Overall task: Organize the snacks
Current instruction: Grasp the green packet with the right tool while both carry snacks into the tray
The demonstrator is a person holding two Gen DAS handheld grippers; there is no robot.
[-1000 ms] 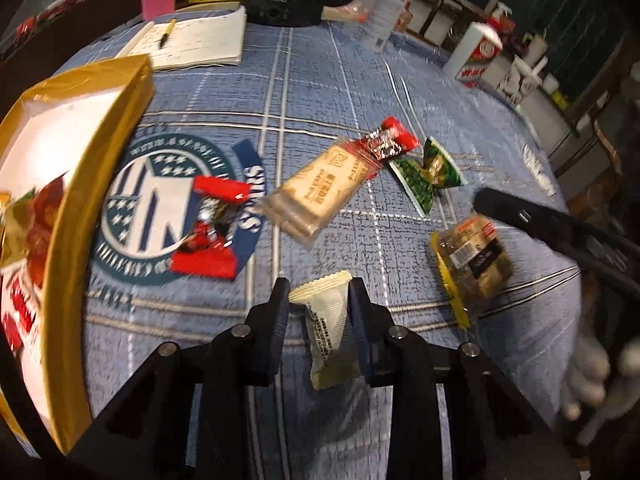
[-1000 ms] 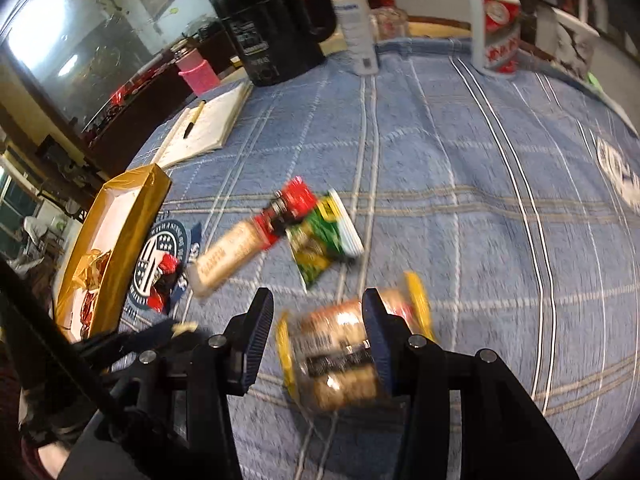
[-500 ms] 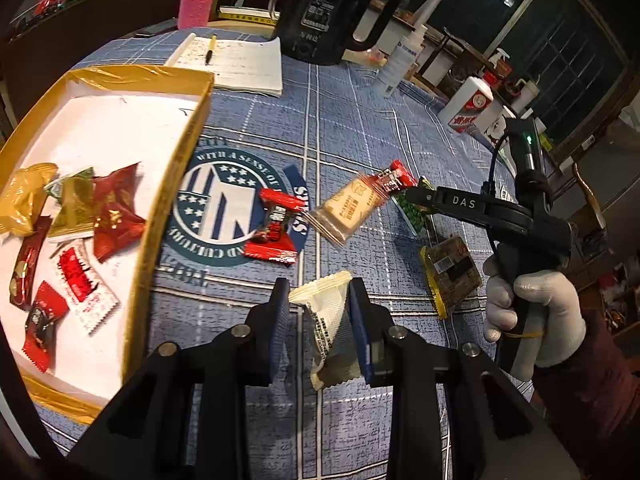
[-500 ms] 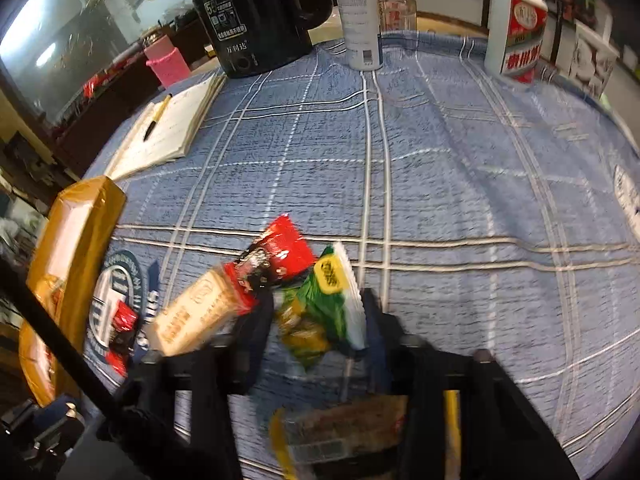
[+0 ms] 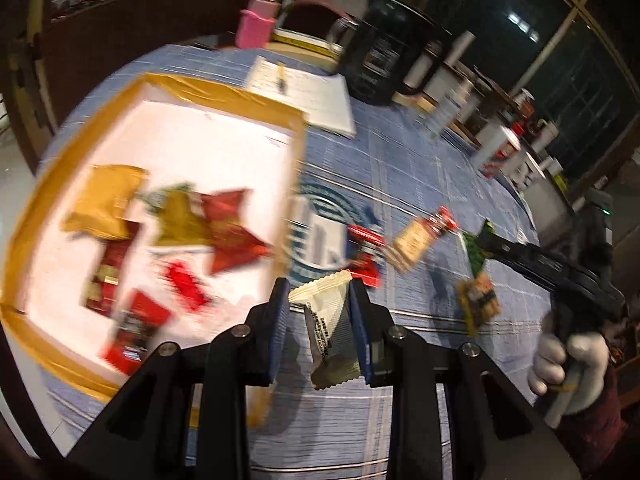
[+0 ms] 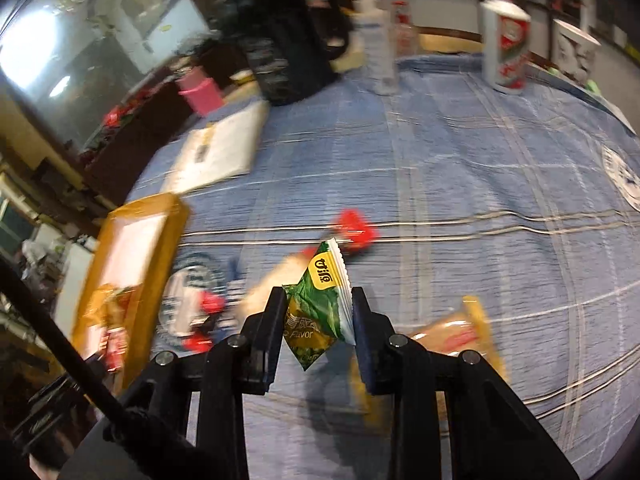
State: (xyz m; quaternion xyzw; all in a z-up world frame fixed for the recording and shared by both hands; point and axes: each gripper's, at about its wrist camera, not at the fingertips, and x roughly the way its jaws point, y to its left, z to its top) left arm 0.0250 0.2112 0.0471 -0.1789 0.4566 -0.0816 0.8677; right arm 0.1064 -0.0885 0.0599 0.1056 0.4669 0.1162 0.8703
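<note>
Judging by the wide gold-rimmed cardboard tray [image 5: 224,92] with its white floor, the sorting was roughly half done — about eight wrapped snacks in gold, red and olive lay inside it, blurred, while four packets were left loose on the blue plaid tablecloth [image 5: 400,168].

Those four were a tan cracker packet [image 5: 412,242], a brown snack bar with yellow ends [image 5: 478,304], a red-and-black candy wrapper [image 5: 364,254] on the cloth's round emblem, and a small red-ended candy [image 5: 442,218] touching the cracker packet.

The left gripper [image 5: 320,320] was clamped on a cream-and-grey sealed packet [image 5: 330,328], held clear of the cloth just beside the tray's near right corner. The right gripper [image 6: 314,320] had its jaws closing, with a green leaf-printed packet with a yellow label [image 6: 320,300] between them; both pads appeared to touch it and it hung above the cloth, near the brown bar.

Against the view a second earlier, the tray had swung from the left edge to fill the left half of the left wrist view — the cream packet had been carried towards it. The right gripper had then been framing the brown bar with its jaws wider; it had passed on to the green packet and lifted it.
</note>
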